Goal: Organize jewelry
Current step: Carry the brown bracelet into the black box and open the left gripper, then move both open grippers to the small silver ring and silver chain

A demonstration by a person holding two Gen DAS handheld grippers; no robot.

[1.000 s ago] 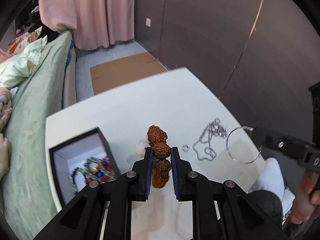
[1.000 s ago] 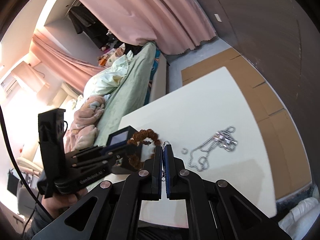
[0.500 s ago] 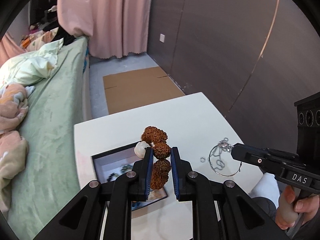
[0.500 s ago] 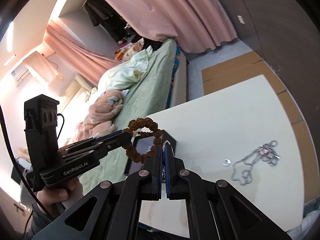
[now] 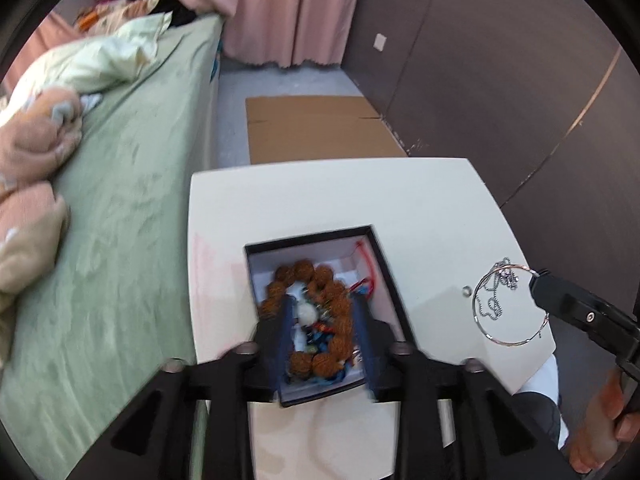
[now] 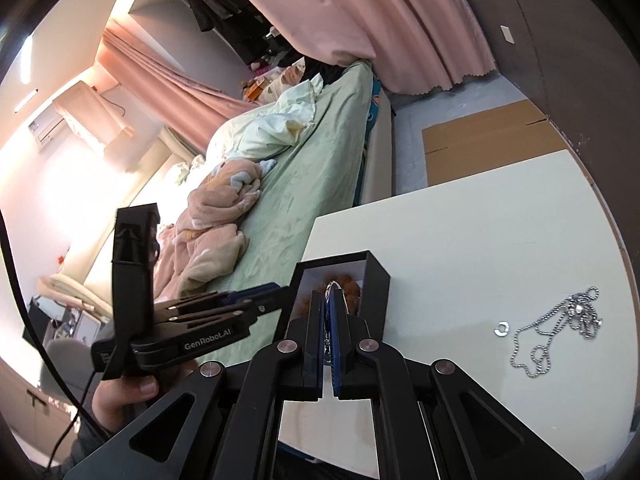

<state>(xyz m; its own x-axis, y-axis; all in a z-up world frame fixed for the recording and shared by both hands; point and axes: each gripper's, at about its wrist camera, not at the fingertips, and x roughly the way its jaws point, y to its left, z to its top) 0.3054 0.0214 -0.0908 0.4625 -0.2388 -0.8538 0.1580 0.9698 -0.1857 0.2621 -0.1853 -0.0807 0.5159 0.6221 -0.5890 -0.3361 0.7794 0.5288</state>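
The brown bead bracelet (image 5: 298,270) lies inside the black-rimmed box (image 5: 312,238) on other coloured jewelry. My left gripper (image 5: 323,320) hangs just above the box, its jaws opening, and the pads stand clear on either side of the bracelet. My right gripper (image 5: 534,276) is shut on a thin silver bangle (image 5: 474,307), held in the air over the table's right side. In the right wrist view the right gripper (image 6: 330,294) points at the box (image 6: 376,280) with the bangle (image 6: 332,283) edge-on between its pads, and the left gripper (image 6: 272,294) reaches in from the left.
A silver chain necklace (image 6: 560,328) and a small silver ring (image 6: 501,329) lie on the white table (image 5: 320,200) to the right of the box. A green bed (image 5: 120,200) runs along the table's left edge. Flat cardboard (image 5: 312,128) lies on the floor beyond.
The left gripper carried the bracelet over the box, opened, and the bracelet dropped into it. The right gripper moved left toward the box with the bangle still held.
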